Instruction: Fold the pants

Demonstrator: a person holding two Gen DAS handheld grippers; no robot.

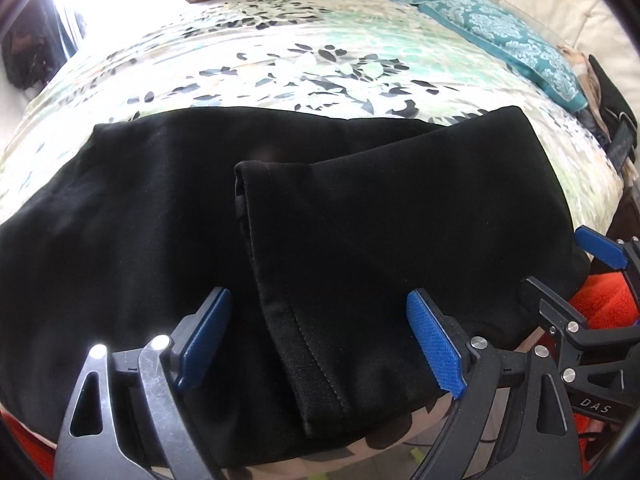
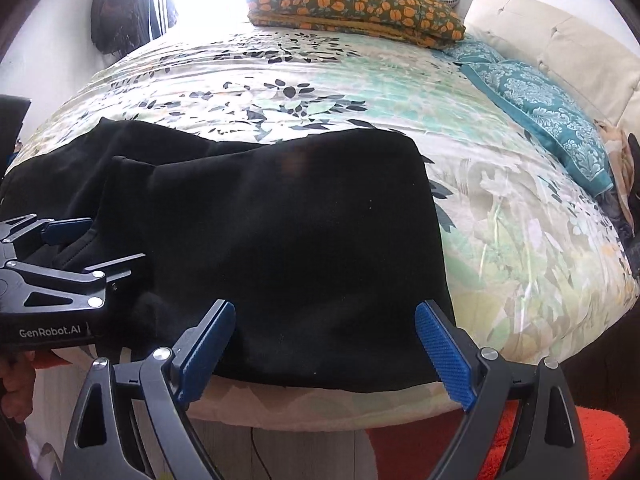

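Black pants (image 1: 160, 220) lie on the floral bedspread (image 1: 280, 68) near the bed's front edge, with the leg ends folded back over the upper part; the hemmed cuff (image 1: 320, 360) lies between my left fingers. My left gripper (image 1: 320, 344) is open, hovering over that cuff, holding nothing. In the right wrist view the pants (image 2: 300, 240) show as a folded black stack. My right gripper (image 2: 324, 352) is open at the stack's near edge, empty. The left gripper also shows at the left of the right wrist view (image 2: 76, 244), and the right gripper at the right of the left wrist view (image 1: 568, 264).
A folded orange-flowered blanket (image 2: 352, 12) lies at the far side of the bed. Teal patterned pillows (image 2: 540, 112) lie along the cream headboard (image 2: 560, 48) at right. An orange-red rug (image 2: 540, 448) covers the floor below the bed's front edge. Dark bags hang at far left (image 2: 120, 12).
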